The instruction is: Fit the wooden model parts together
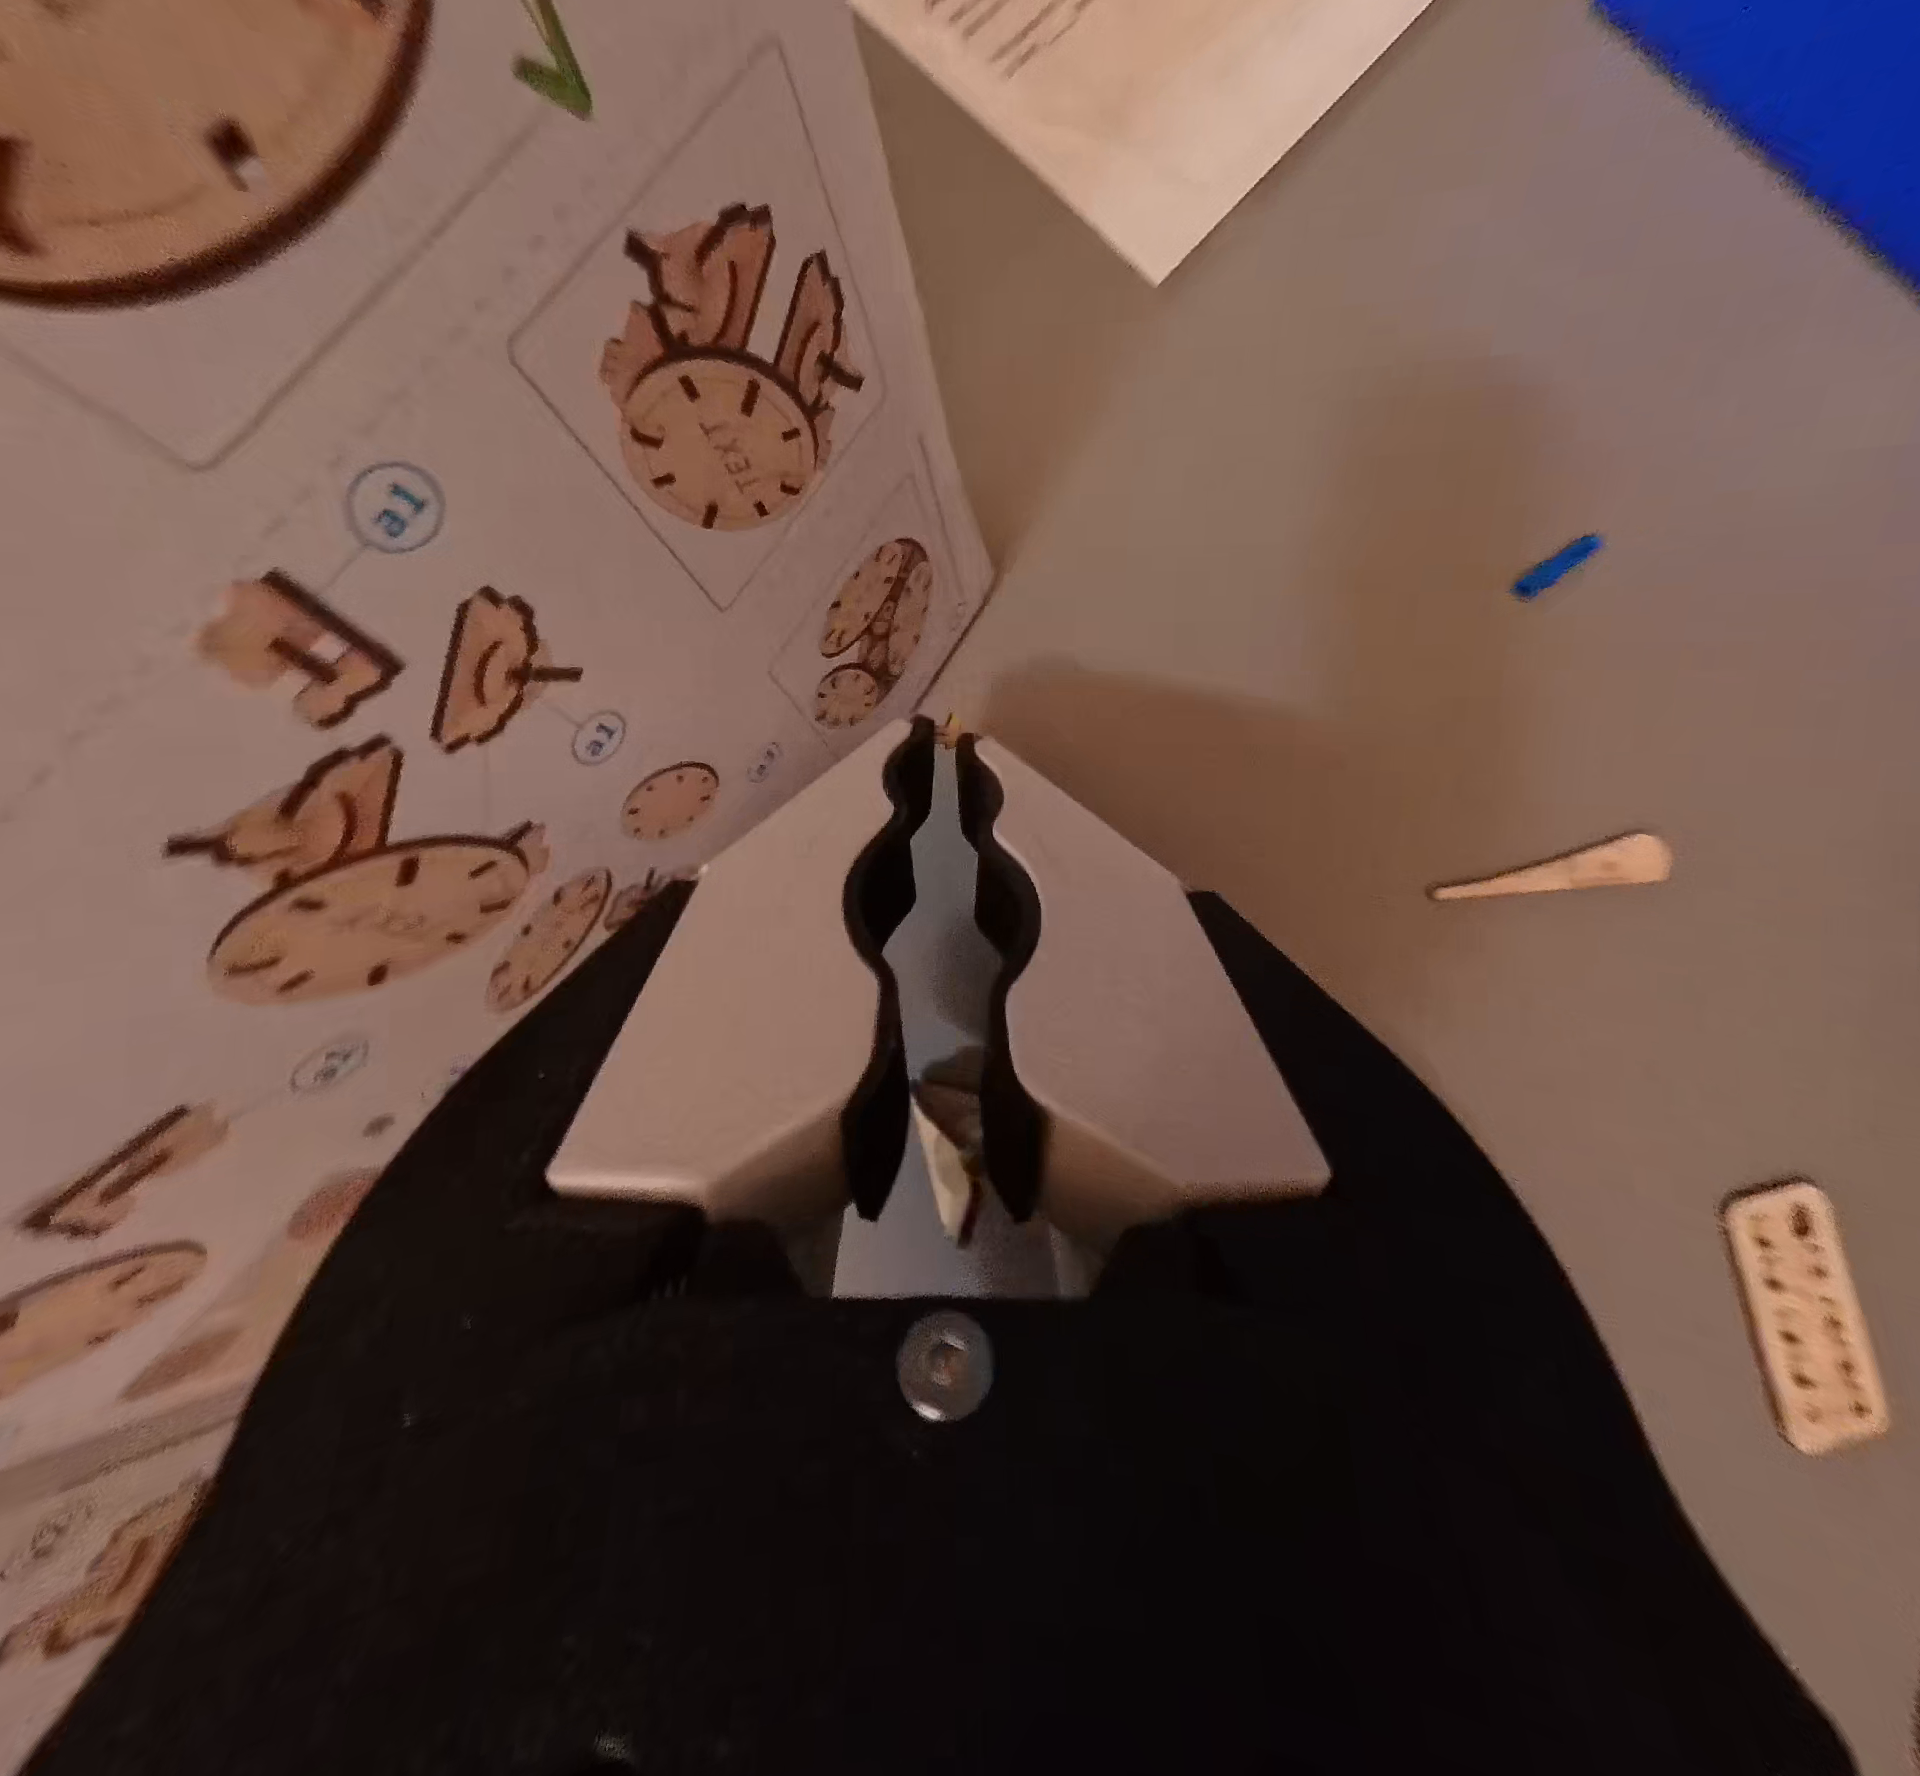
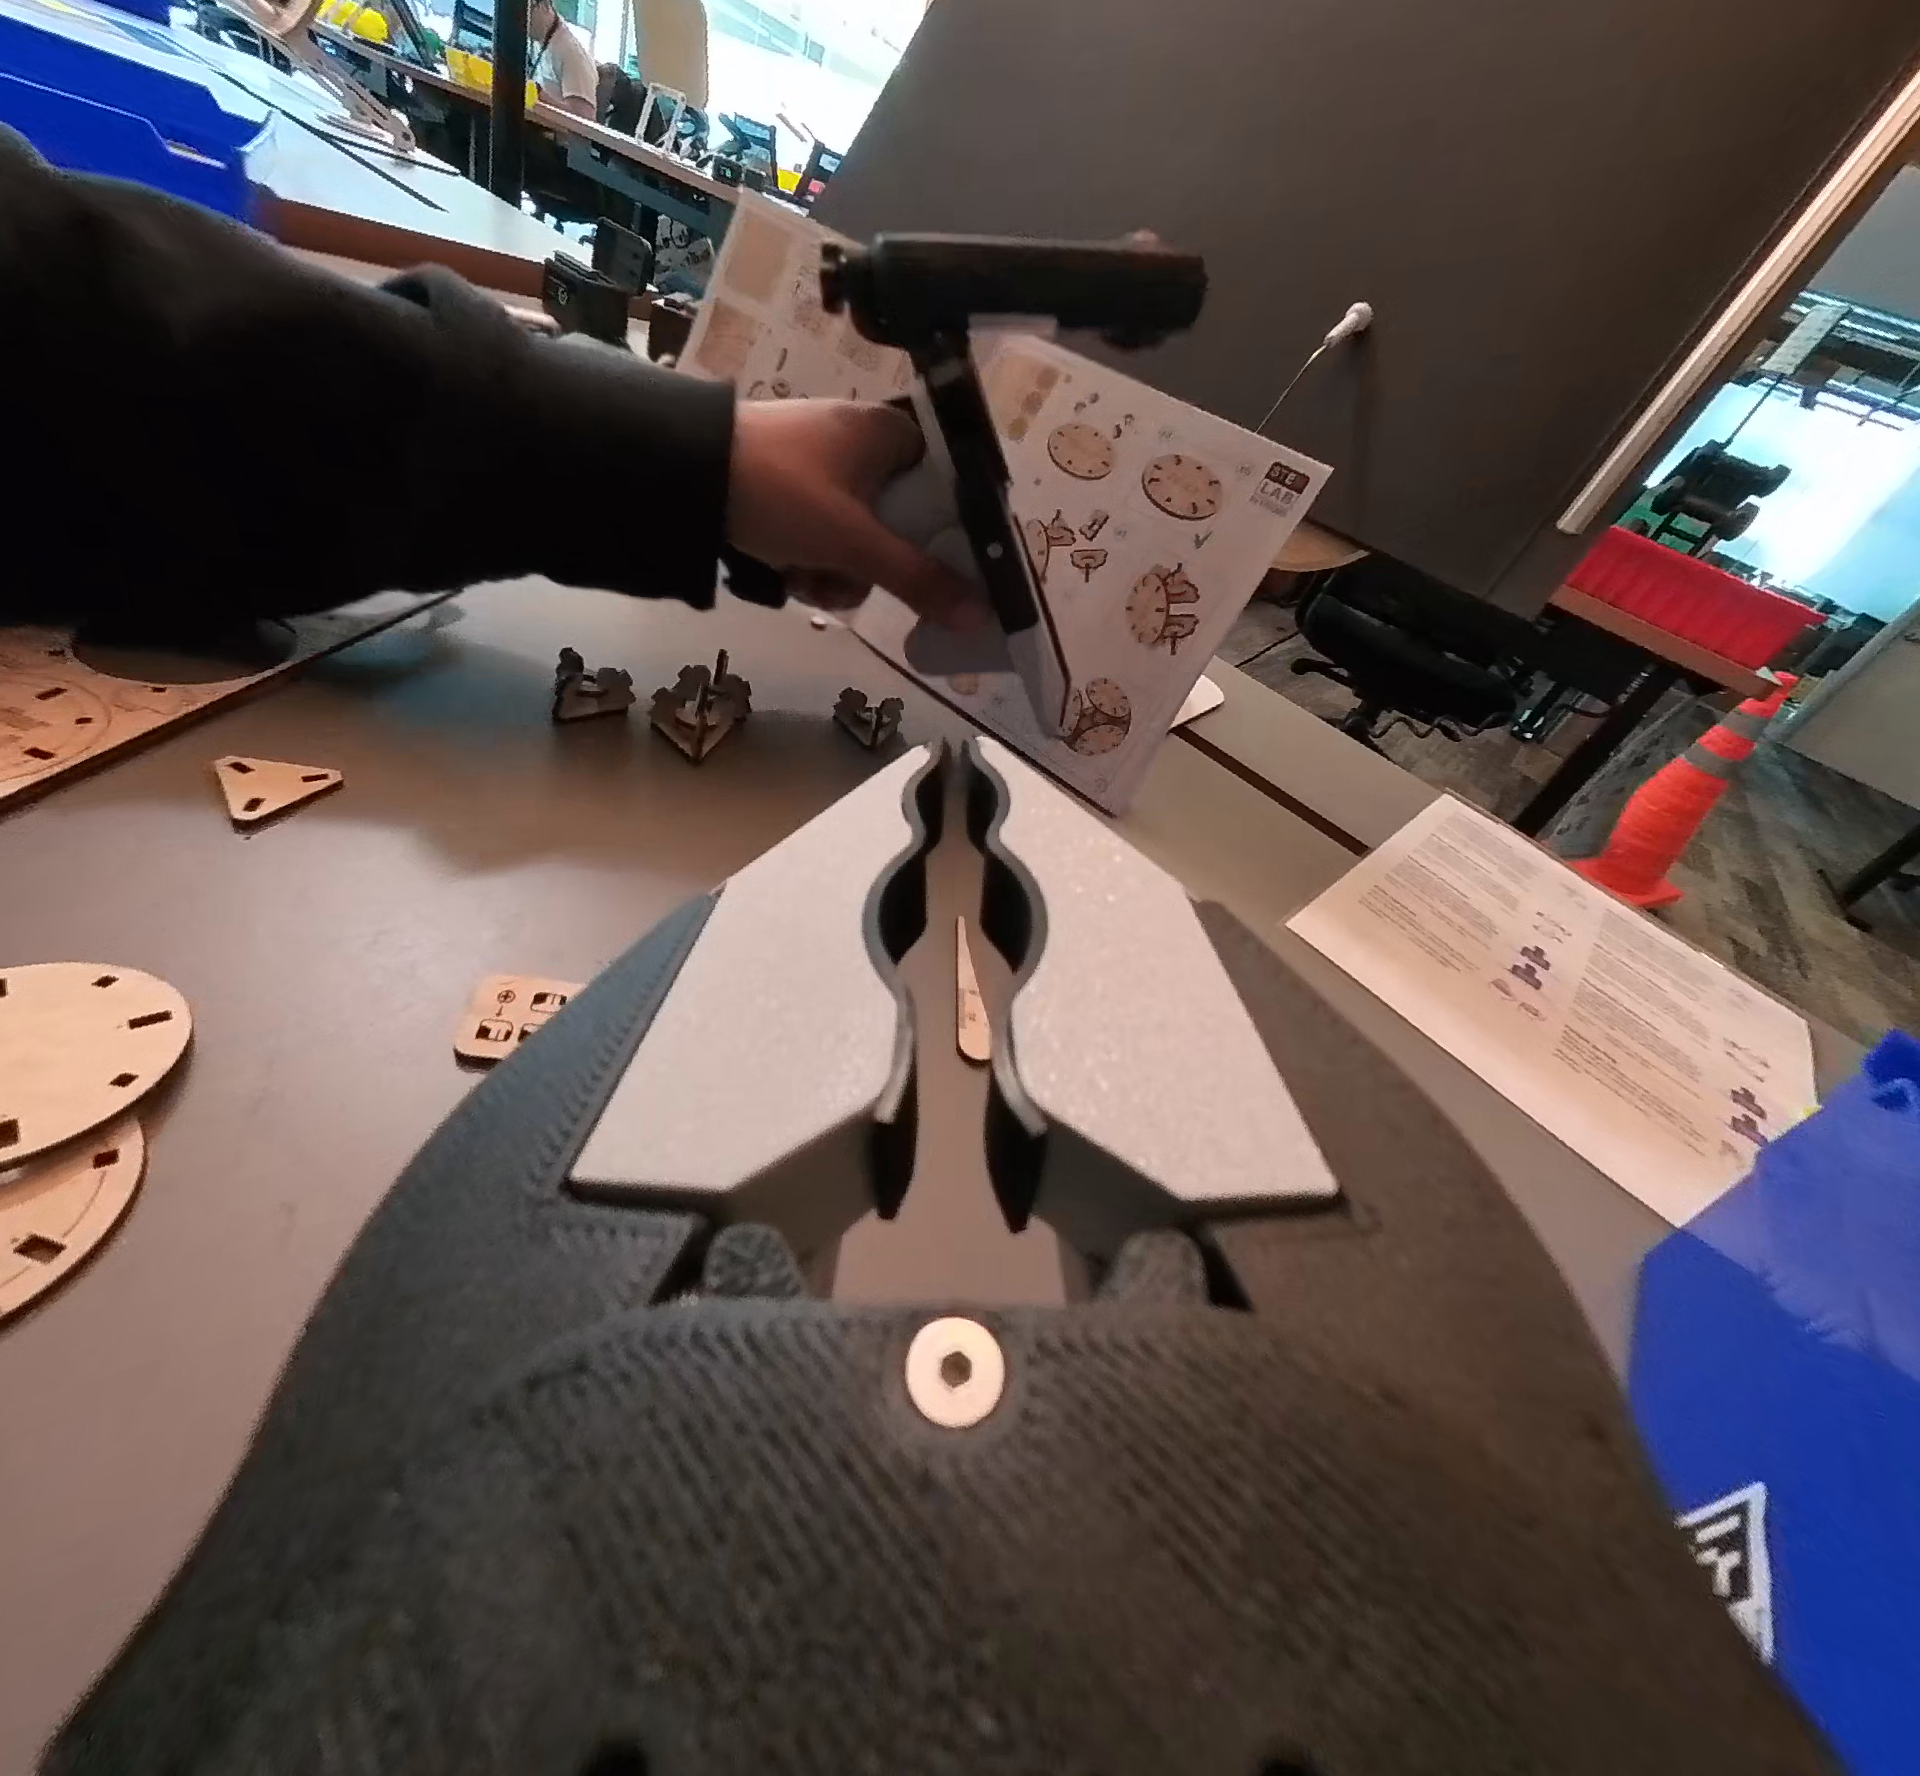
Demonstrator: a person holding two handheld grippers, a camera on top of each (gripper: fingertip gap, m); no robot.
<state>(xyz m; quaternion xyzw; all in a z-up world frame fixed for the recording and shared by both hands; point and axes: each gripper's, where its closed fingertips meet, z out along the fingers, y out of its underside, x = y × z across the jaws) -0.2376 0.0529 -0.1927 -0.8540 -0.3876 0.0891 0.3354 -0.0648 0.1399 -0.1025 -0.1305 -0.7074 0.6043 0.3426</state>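
Observation:
My left gripper [image 1: 943, 739] is shut on the lower edge of a printed instruction sheet [image 1: 416, 479] with pictures of wooden clock parts. In the right wrist view the left gripper [image 2: 1060, 710], held by a hand in a dark sleeve [image 2: 821, 511], holds that sheet [image 2: 1195, 521] tilted up off the grey table [image 2: 416, 895]. My right gripper [image 2: 956, 752] is shut with nothing between its pads and hovers low over the table. A thin wooden pointer piece [image 2: 971, 999] lies on the table below its fingers and also shows in the left wrist view [image 1: 1558, 869].
Three small dark wooden assemblies [image 2: 701, 698] stand mid-table. A wooden triangle [image 2: 275, 781], round discs [image 2: 73, 1051], a small rectangular plate [image 2: 514, 1014] and a cut-out board [image 2: 104, 708] lie left. A second printed sheet [image 2: 1558, 999] and a blue bin [image 2: 1787, 1414] are right. The grippers' ends are close to 20 cm from one another. My left tips are about 25 cm from the small rectangular plate [image 2: 514, 1014], my right tips only 12 cm.

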